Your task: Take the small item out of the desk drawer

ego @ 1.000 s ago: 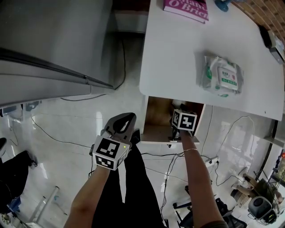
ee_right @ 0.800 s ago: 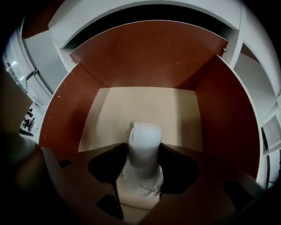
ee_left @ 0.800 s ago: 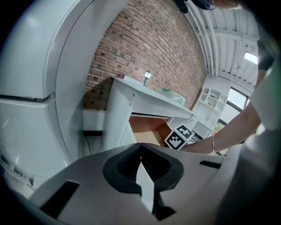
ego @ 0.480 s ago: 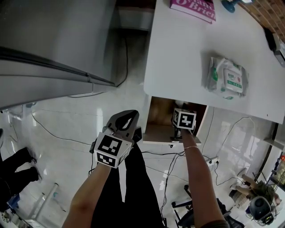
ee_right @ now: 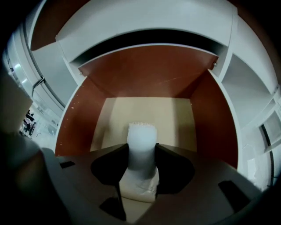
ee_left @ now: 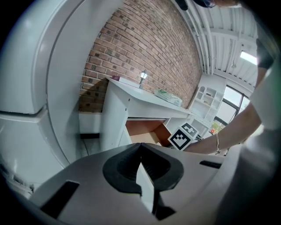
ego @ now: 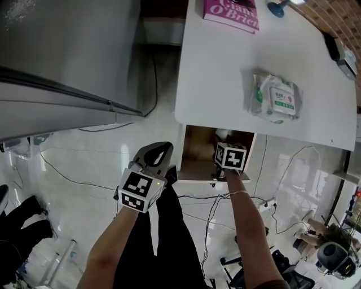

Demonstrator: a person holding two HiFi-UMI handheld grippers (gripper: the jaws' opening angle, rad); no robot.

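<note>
The desk drawer (ego: 197, 145) stands pulled out under the white desk top, brown-walled with a pale floor (ee_right: 145, 110). A small white item (ee_right: 141, 145), an upright tube-like piece on a crumpled white packet, stands in it and peeks out past the cube (ego: 221, 134). My right gripper (ee_right: 142, 151) reaches into the drawer (ego: 224, 145). Its jaws are closing, and the black pads lie against both sides of the item. My left gripper (ego: 159, 150) hangs over the floor left of the drawer, jaws shut and empty (ee_left: 140, 151).
On the white desk top (ego: 220, 73) lie a pack of wet wipes (ego: 273, 97) and a pink book (ego: 231, 12). A large grey appliance (ego: 62, 56) fills the left. Cables (ego: 84, 180) run over the pale floor. The person's dark-trousered legs (ego: 163, 237) stand below the grippers.
The head view shifts slightly. The right gripper's cube stays in the drawer and the left gripper holds nearly the same place over the floor.
</note>
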